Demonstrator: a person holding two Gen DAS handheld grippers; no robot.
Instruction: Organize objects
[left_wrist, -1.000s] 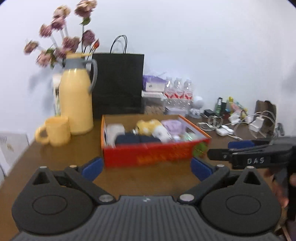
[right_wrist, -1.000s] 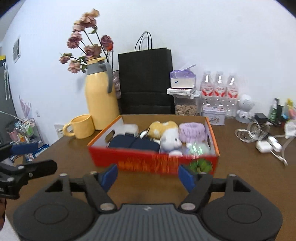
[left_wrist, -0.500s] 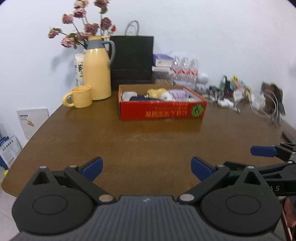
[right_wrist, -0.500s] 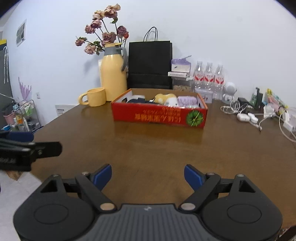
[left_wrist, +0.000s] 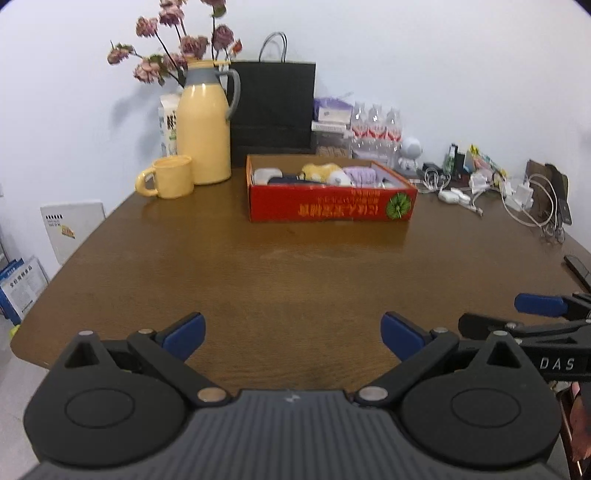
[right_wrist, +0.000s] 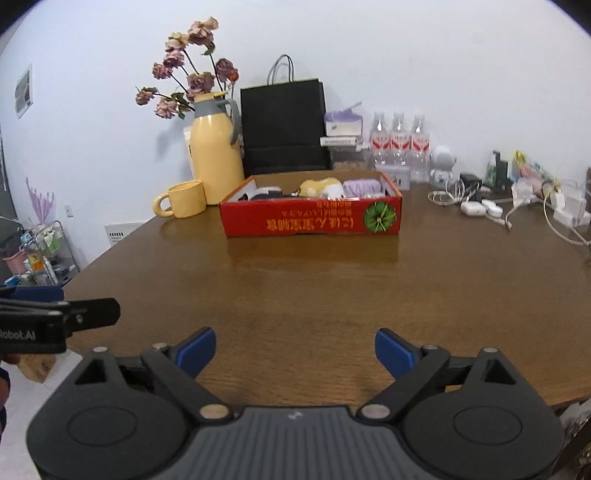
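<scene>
While both grippers (left_wrist: 291, 334) (right_wrist: 295, 350) gape empty at the table's (right_wrist: 314, 295) near edge, bare wood fronts the red box (right_wrist: 312, 221).

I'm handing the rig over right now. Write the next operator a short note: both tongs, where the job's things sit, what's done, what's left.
Left tongs: open, empty, above the near edge of the brown wooden table.
Right tongs: open, empty, also at the near edge.
The red cardboard box sits far across the table and holds a yellow plush toy, a folded purple cloth, a dark navy item and a white item.
Done, apparently: those items are in the box; the table in front of it is bare.
Left: probably nothing obvious; the cables and chargers at the right may not belong to the job.
</scene>
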